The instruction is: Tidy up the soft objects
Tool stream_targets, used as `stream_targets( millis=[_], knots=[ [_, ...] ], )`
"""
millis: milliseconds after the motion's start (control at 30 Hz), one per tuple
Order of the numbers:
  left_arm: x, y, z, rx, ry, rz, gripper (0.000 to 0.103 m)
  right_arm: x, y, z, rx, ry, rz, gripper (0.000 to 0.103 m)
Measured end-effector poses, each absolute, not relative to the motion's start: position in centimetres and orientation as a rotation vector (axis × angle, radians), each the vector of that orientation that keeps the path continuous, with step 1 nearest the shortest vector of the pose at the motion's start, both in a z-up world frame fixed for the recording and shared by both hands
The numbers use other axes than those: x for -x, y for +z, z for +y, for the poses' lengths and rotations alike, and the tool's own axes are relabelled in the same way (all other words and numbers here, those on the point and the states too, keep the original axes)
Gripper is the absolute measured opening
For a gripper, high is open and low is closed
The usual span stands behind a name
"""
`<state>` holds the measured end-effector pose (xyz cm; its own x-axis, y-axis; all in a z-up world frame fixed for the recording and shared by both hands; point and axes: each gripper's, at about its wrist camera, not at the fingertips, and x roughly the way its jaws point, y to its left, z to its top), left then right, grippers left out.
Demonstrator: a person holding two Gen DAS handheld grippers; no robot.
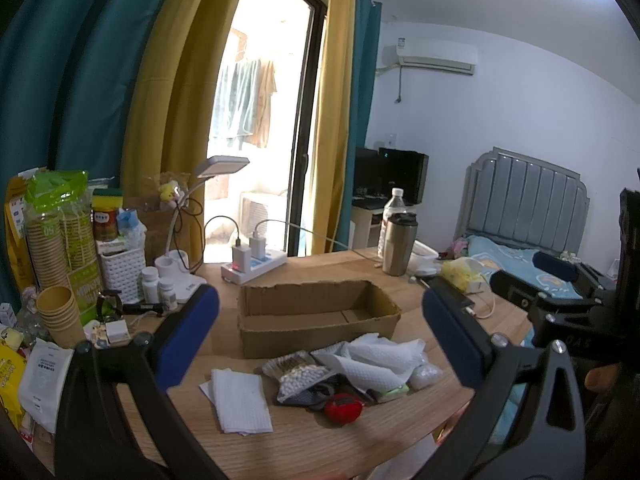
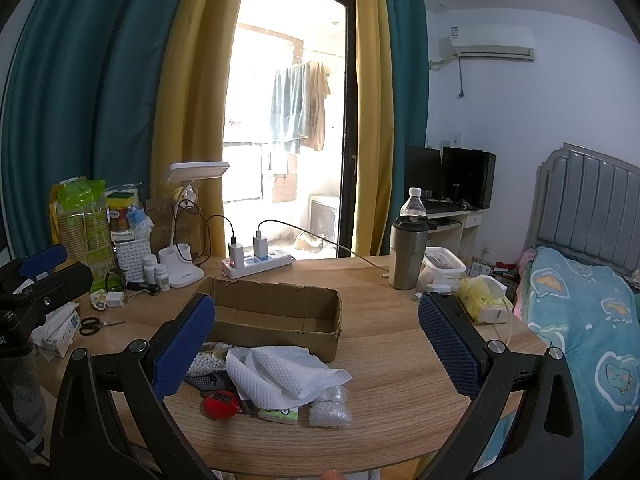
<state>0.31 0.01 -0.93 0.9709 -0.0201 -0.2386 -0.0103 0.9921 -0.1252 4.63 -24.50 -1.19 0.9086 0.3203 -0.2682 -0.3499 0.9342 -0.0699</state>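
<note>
Both grippers, left gripper (image 1: 320, 336) and right gripper (image 2: 316, 340), hung spread wide, gripping nothing. The soft pile (image 2: 276, 376) lay just near of the cardboard box (image 2: 276, 316).

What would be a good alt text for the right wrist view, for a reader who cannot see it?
The open right gripper hovers over a wooden table, above a pile of soft items: white tissue, a red ball and bubble wrap. An empty cardboard box sits just behind the pile. The left gripper shows at the left edge.
</note>
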Motion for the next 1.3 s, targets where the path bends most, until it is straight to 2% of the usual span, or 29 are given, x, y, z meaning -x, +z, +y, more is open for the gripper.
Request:
stream_targets(
  millis=[567, 1300],
  knots=[
    [-1.5, -1.9, 0.7, 0.133, 0.02, 0.293, 0.103, -5.4, -2.7, -24.7, 0.105, 0.352, 0.28, 0.103],
    [-8.1, -12.2, 5.9, 0.158, 0.139, 0.601, 0.102, -13.1, -10.8, -21.8, 0.132, 0.396, 0.546, 0.103]
  ],
)
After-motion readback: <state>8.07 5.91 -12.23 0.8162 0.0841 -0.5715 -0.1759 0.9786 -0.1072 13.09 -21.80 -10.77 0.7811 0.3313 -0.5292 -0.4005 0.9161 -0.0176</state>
